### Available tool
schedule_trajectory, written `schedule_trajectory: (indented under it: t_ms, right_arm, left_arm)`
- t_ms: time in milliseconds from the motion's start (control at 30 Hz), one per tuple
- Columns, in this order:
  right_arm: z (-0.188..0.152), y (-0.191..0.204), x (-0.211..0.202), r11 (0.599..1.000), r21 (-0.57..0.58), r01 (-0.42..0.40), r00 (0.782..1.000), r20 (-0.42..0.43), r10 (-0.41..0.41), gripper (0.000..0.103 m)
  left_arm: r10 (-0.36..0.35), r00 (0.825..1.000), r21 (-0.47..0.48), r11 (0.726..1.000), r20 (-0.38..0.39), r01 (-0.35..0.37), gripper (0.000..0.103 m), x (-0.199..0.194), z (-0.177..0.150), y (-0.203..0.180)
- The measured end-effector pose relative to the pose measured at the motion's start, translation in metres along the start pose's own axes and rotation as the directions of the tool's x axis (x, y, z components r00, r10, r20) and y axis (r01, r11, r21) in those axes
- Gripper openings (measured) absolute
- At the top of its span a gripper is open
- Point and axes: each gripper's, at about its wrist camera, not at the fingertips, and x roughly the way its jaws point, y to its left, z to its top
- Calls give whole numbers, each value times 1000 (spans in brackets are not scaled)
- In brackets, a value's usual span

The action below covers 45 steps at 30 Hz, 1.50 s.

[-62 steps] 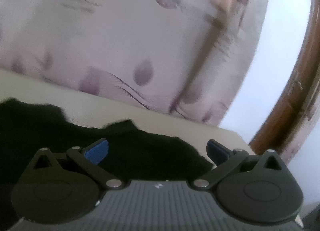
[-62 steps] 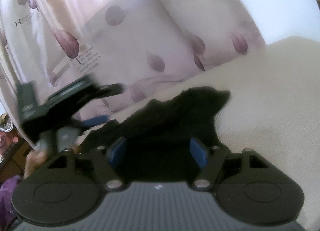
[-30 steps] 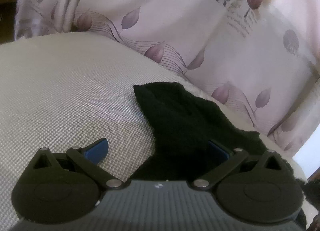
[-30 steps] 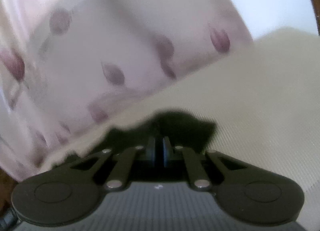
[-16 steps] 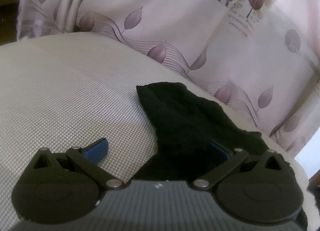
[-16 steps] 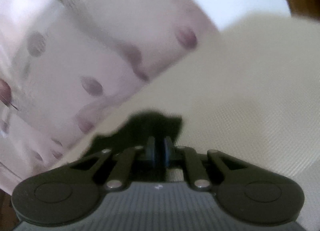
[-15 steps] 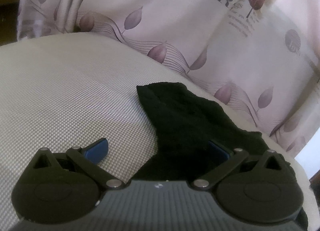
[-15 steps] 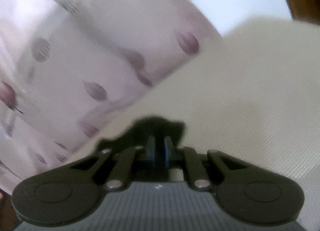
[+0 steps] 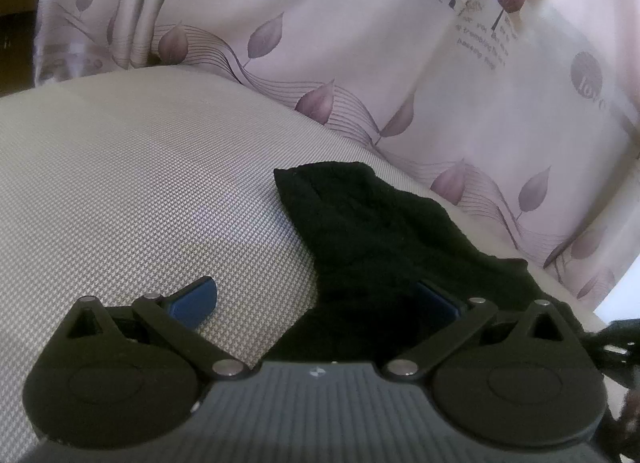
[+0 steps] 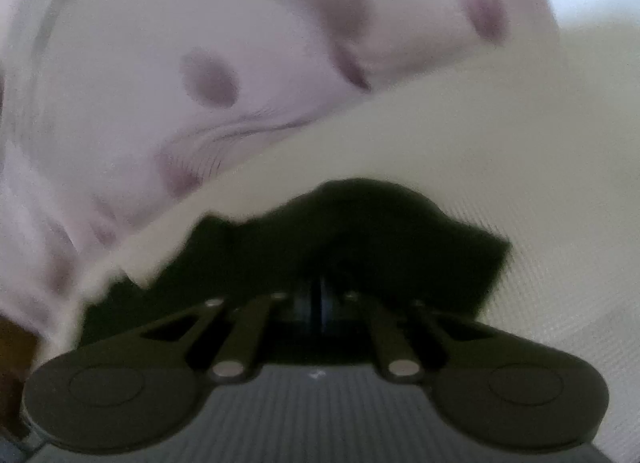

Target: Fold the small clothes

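A small black garment (image 9: 372, 239) lies on a cream woven surface (image 9: 140, 191). My left gripper (image 9: 316, 299) is open, its blue pads wide apart; the right pad (image 9: 436, 297) rests against the black cloth and the left pad (image 9: 196, 297) is over bare surface. In the right wrist view, which is blurred, my right gripper (image 10: 320, 297) is shut on an edge of the black garment (image 10: 360, 223), which bunches up just past the fingertips.
A pink curtain with purple leaf prints (image 9: 360, 43) hangs close behind the surface and also shows in the right wrist view (image 10: 160, 83). The cream surface (image 10: 520, 143) stretches to the right of the garment there.
The right gripper closed on the garment edge about a second ago and has since swung with it; its view is blurred by motion. The left gripper has held still and open.
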Motion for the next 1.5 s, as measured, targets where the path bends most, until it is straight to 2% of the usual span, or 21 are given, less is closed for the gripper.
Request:
schedule_trajectory:
  t_ms: [67,133,200,267,400,500,667,800,933,1000,1100,1200,1300,1400,1500]
  right_arm:
    - [-2,-6,-26,996,52,-70,996,67,66,12]
    - [-13,-14,-69,984,58,-167,975,158,157,17]
    - [-34,-23,-116,983,34,-180,965,201,170,37]
    - [-63,-33,-159,989,-16,-149,964,221,148,49]
    - [-127,-57,-204,991,-131,2,981,191,23,50]
    - [-162,-69,-223,987,-155,29,990,140,-7,50]
    - [-198,-52,-226,962,-262,75,991,129,-42,50]
    - [-213,-40,-227,938,-326,113,986,156,-65,50]
    - [-219,-36,-226,932,-345,112,985,162,-59,50]
    - [-216,-37,-225,938,-337,84,989,140,-38,50]
    - [-211,-44,-226,953,-296,56,992,126,-20,50]
    - [-207,-53,-227,973,-231,-4,994,106,29,58]
    - [-203,-58,-227,980,-194,-34,994,91,53,59]
    - [-201,-63,-226,983,-168,-71,993,83,85,62]
    - [-201,-61,-226,982,-179,-64,994,75,78,62]
  left_arm:
    - [2,1000,1,1000,-2,-2,103,0,0,-1]
    - [3,1000,11,1000,-6,-3,103,0,0,-2]
    - [-20,1000,31,999,-21,21,103,-2,1,-5]
    - [-59,996,80,995,-61,64,103,-8,1,-11]
    - [-96,993,193,975,-62,106,103,-47,-14,-22]
    - [-105,992,253,960,-67,119,103,-80,-23,-20]
    - [-65,996,339,937,-58,81,103,-125,-34,2]
    - [-32,997,341,939,-66,53,103,-146,-35,35]
    - [-18,996,347,937,-90,48,102,-153,-36,56]
    - [-31,995,363,930,-95,63,102,-151,-37,58]
    - [-102,977,337,928,-185,161,102,-140,-38,60]
    - [-92,971,353,920,-220,167,95,-128,-42,57]
    - [-93,973,386,907,-210,170,94,-124,-44,54]
    - [-93,972,428,885,-217,181,87,-123,-46,49]
    - [-73,976,495,852,-207,169,66,-124,-52,41]
